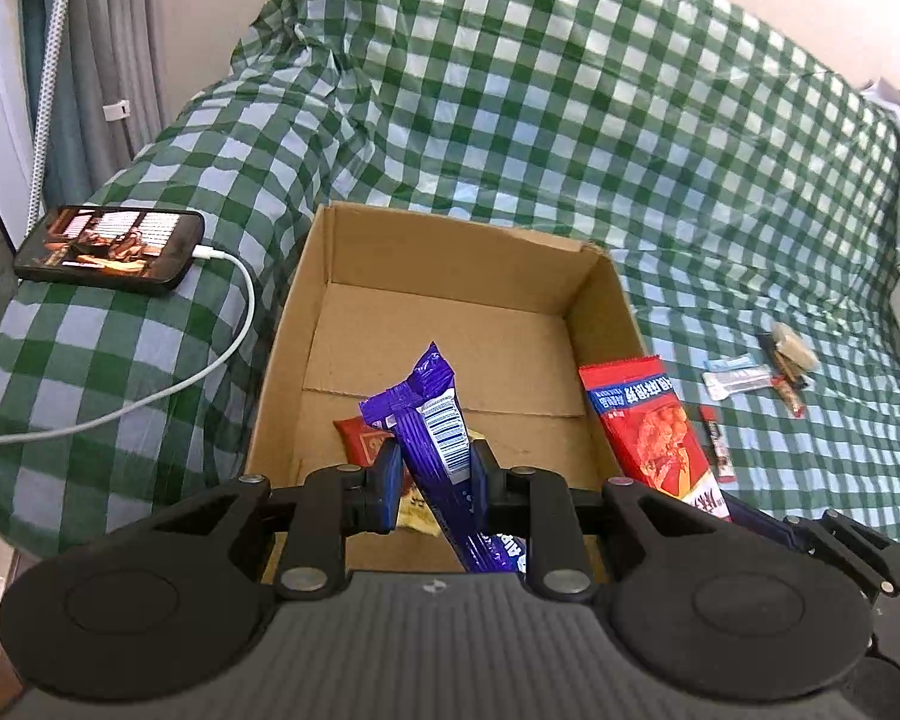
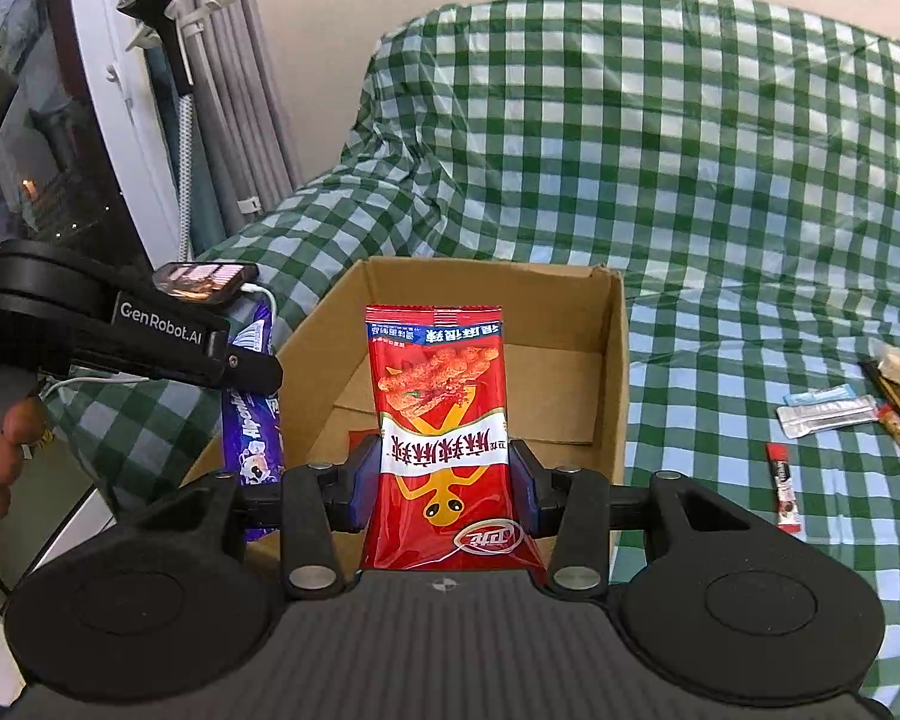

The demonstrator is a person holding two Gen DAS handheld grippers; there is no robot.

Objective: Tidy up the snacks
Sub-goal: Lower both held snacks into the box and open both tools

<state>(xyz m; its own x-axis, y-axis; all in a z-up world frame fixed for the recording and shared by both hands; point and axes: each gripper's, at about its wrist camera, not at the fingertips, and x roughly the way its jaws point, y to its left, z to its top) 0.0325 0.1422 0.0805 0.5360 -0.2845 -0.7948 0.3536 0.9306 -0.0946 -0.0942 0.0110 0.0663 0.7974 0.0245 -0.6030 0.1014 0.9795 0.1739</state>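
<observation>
My left gripper clamps the purple foil packet, my right gripper the red foil packet, both over the brown cardboard box at twelve o'clock, ready to drop

one cardboard box, one purple packet, one red packet, one phone

The cardboard box is sitting on the checked cloth. Inside it, near its front wall, two small packets are lying. Left of the box a phone is resting, a cable trailing from it. Right of the box, loose small snacks are lying scattered.
</observation>
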